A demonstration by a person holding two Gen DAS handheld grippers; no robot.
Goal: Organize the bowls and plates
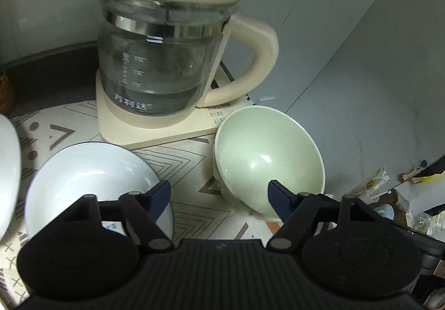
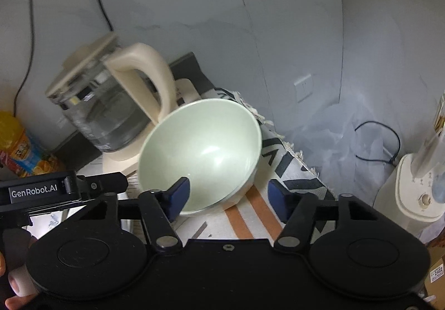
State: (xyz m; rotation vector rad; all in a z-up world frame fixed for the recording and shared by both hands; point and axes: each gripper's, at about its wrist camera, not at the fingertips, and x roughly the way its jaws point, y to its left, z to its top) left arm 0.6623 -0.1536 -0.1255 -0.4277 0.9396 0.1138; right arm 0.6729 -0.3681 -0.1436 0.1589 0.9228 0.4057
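A patterned cloth covers the tabletop (image 1: pixel 178 159). At its back stands a glass kettle (image 1: pixel 164 59) on a cream base. The pale green bowl (image 1: pixel 267 154) sits tilted just right of that base; a white bowl (image 1: pixel 94 176) lies left. Both left tongs (image 1: pixel 219 196) and right tongs (image 2: pixel 228 196) gape apart, empty.

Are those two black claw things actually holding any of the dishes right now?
No. The left gripper and the right gripper are both open, holding nothing. The right one straddles the near rim of the green bowl without closing; the white bowl lies untouched.
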